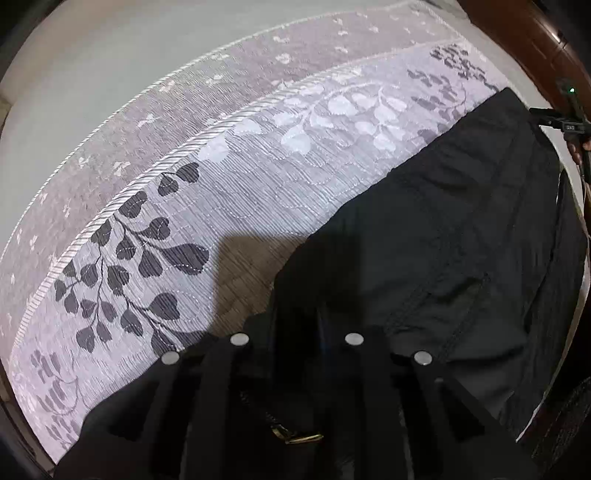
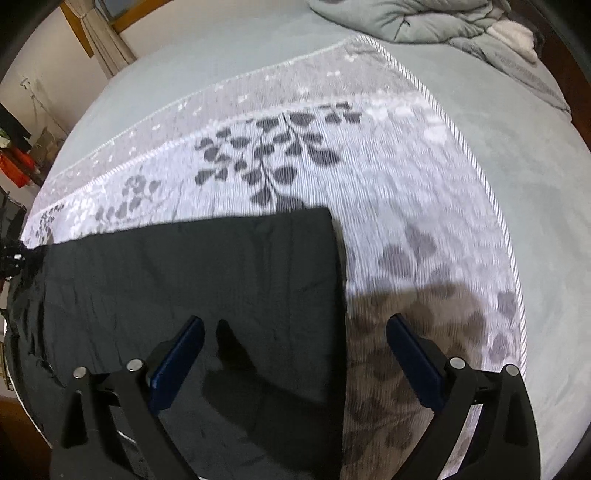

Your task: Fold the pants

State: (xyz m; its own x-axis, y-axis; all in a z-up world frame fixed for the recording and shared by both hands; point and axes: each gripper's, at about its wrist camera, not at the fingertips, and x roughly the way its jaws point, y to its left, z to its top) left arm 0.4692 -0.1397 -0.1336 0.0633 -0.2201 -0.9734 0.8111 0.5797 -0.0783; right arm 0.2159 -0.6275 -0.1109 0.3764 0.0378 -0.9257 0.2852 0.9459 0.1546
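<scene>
Black pants (image 1: 461, 236) lie on a white bedspread with dark leaf prints (image 1: 236, 199). In the left wrist view my left gripper (image 1: 295, 332) is shut on the waist end of the pants; the cloth bunches between the fingers and a brass buckle (image 1: 295, 437) shows below. In the right wrist view the pants (image 2: 192, 273) lie flat, their leg-end edge to the right. My right gripper (image 2: 295, 325) is open above that end; its left finger (image 2: 177, 362) is over the cloth, its right finger (image 2: 413, 362) over the bedspread (image 2: 406, 192).
The bedspread lies on a grey-green bed sheet (image 2: 546, 206). A crumpled grey duvet (image 2: 424, 18) lies at the far end of the bed. A wooden bed frame (image 1: 535, 40) runs along the right. Curtain and clutter (image 2: 22, 147) stand at the left.
</scene>
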